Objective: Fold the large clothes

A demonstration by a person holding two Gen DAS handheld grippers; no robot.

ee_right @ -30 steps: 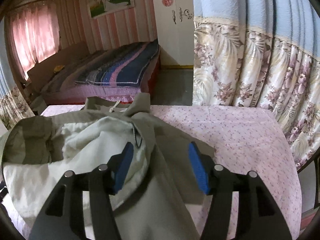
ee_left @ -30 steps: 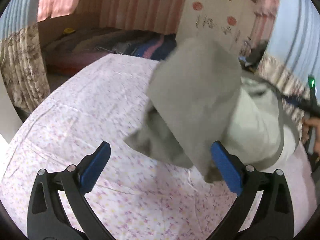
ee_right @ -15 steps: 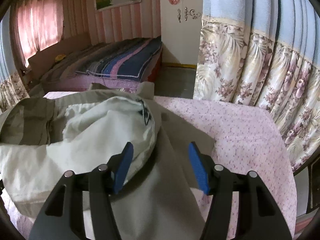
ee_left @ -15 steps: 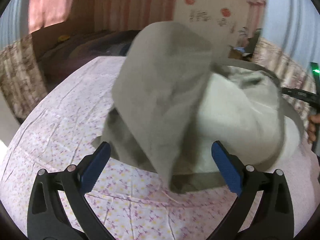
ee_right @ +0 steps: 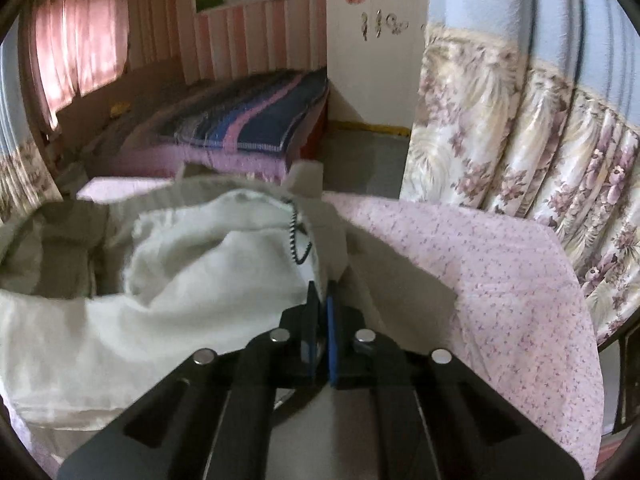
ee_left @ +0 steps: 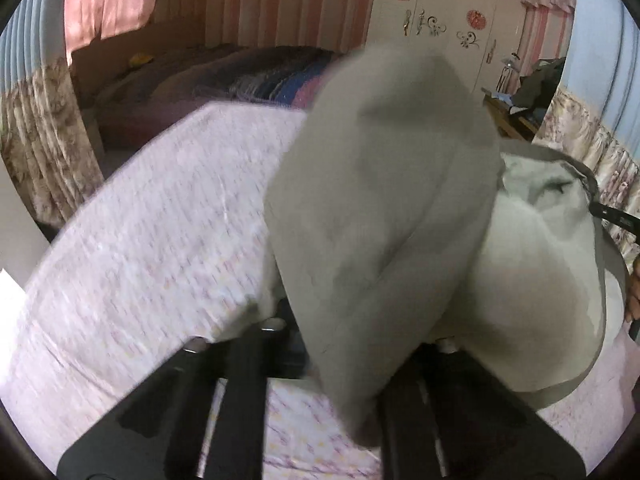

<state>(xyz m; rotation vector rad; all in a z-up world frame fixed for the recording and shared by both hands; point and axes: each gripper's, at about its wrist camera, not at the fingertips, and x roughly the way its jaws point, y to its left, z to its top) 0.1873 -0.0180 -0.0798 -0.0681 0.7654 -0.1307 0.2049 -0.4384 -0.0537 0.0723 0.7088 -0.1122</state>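
left wrist view: a large grey-green jacket with a pale cream lining [ee_left: 384,216] rises in a blurred fold over a surface spread with a pink floral-print sheet [ee_left: 152,248], its outer cloth draped across the left tool [ee_left: 344,364]. the cloth hides the fingertips, but the black arms stand drawn close together with the fold running down between them, so this tool looks clenched on the jacket. in the right wrist view the right tool [ee_right: 320,320] is pinched tight, its blue pads [ee_right: 330,332] nearly touching with a grey edge of the jacket caught between them, near a small black cord [ee_right: 295,236] at the lining. most of the garment lies bunched on the sheet to the left of this tool, lining upward, while the sheet's right side lies bare beside a floral curtain [ee_right: 520,128]. a bed with a striped blue and pink cover [ee_right: 248,120] stands well behind.

the step in hand appears to be lifting 2 held edges to carry 1 part of the jacket over the rest. done well, both tools would keep equal tension, travel together at 1 height, and lay the fold flat before letting go; a shallow pinch on thick cloth could slip, and the bunched lining may trap wrinkles unless pulled taut first.
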